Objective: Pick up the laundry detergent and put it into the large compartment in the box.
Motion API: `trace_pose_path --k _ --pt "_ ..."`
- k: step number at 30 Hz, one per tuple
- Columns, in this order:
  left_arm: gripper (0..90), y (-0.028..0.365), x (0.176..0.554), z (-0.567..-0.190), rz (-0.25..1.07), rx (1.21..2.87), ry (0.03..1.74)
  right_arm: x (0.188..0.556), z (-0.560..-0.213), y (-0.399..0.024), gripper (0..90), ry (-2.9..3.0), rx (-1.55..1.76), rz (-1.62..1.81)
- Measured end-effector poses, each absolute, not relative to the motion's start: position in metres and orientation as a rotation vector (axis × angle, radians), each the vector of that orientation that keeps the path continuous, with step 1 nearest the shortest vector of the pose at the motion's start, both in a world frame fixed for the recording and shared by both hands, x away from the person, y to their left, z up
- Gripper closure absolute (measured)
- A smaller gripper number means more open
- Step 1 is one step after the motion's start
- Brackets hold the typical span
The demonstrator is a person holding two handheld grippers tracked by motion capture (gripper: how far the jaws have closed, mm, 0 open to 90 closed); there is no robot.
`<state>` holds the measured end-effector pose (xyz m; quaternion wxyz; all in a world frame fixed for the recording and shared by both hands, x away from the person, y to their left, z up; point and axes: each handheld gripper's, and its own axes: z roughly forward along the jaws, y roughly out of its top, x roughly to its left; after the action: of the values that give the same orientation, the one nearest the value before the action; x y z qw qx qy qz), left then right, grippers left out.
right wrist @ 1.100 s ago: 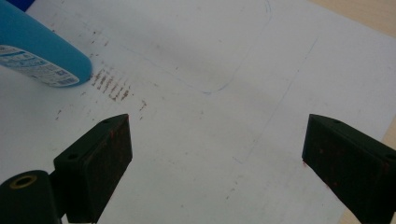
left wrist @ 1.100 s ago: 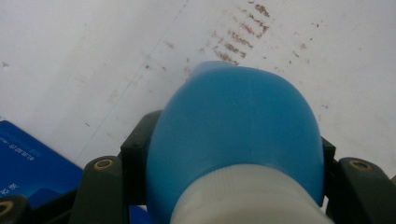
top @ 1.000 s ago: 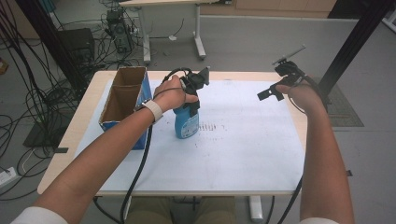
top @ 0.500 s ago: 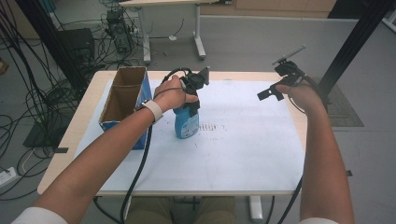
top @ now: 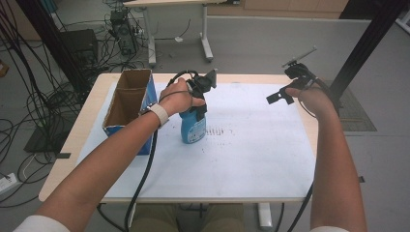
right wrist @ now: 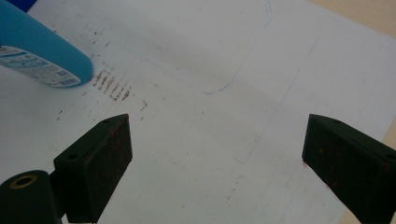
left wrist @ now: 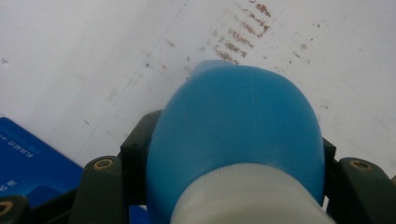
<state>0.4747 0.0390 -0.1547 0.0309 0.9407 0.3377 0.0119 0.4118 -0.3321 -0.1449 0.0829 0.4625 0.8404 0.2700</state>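
Left tool (top: 199,99) clamped on the shoulder of the blue bottle (top: 193,126), just below its white cap (left wrist: 247,196); the bottle stood upright on the white sheet (top: 251,145) covering the bench (top: 72,159), directly beneath that tool. Right tool (right wrist: 215,158) hung with jaws wide apart, empty, well to the bottle's far side. The smooth, rigid plastic probably slips; gripping under the cap seems surest. Cardboard box (top: 126,104) stood beside the left tool.
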Motion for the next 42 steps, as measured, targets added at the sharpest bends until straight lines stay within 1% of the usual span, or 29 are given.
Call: trace_pose_path --k 42 --pt "38.5 0.0381 0.4744 -0.1548 0.041 2.899 1.048 0.4110 -0.1454 -0.3317 8.2 2.505 1.381 0.807"
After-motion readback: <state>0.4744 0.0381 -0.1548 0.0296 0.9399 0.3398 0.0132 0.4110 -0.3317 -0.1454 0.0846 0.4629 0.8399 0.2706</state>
